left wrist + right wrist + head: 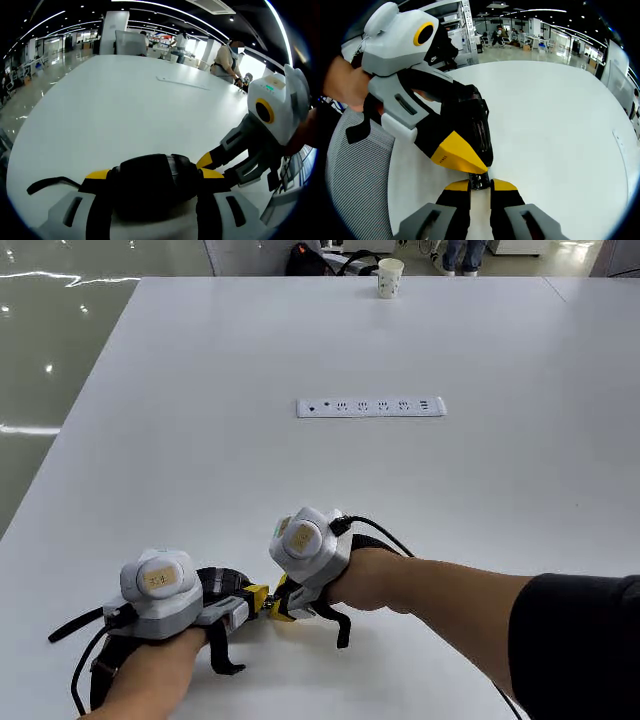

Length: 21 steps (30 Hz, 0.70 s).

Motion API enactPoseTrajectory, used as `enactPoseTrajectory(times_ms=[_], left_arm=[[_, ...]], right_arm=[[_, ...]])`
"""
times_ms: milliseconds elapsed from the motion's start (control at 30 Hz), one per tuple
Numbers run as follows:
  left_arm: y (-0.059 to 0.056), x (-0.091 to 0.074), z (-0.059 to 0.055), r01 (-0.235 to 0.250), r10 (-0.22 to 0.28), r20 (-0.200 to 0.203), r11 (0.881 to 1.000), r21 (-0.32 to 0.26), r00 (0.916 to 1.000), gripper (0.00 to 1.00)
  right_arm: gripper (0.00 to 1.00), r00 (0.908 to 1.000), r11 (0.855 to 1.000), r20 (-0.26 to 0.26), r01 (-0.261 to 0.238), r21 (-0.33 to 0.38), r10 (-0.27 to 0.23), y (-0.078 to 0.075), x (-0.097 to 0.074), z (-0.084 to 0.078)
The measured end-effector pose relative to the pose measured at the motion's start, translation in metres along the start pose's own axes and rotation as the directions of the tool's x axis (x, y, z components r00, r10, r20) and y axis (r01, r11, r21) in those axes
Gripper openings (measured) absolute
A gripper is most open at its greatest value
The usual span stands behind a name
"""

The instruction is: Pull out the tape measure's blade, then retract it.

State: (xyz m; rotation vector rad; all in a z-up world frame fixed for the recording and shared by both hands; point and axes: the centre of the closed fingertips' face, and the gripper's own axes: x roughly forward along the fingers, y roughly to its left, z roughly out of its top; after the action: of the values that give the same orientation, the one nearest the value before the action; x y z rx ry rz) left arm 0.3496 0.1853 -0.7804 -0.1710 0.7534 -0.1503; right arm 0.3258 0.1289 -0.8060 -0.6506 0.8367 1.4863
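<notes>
The task looks to be at its very start, with both grips set and no length of blade drawn.

In the lower left of the head view, the black tape measure (222,582) sits just above the white table (300,470), with the two grippers meeting at it. In the left gripper view, the left gripper (154,174) has its yellow-tipped jaws pressed against either side of the case, which sits across the lower middle of the frame.

In the right gripper view, the right gripper (480,186) rises from the bottom centre. Its jaws are drawn close together on a small dark piece at the mouth of the case. This is probably the blade end (480,180), though it is too small to be sure. The case and the left gripper's yellow jaw lie directly above it, almost touching the right gripper's tips.

No strip of blade is visible between the case and the right gripper in any view, so the pull is not yet done. What remains, as I judge it, is nearly everything:
- draw the right gripper away while the left holds the case steady
- let the blade run back in

A power strip (370,407) in mid-frame and a paper cup (390,278) at the top edge lie well apart from the work.
</notes>
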Motion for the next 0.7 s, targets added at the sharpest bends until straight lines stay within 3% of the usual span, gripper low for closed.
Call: enactPoseTrajectory(times_ms=[700], left_arm=[[0.0008,0.0002,-0.0006,0.003,-0.003,0.0,1.0,-0.002,1.0,0.64]], right_arm=[[0.11,0.9999,1.0,0.016,-0.004,-0.011,0.004,0.0006,0.0074,0.0073]])
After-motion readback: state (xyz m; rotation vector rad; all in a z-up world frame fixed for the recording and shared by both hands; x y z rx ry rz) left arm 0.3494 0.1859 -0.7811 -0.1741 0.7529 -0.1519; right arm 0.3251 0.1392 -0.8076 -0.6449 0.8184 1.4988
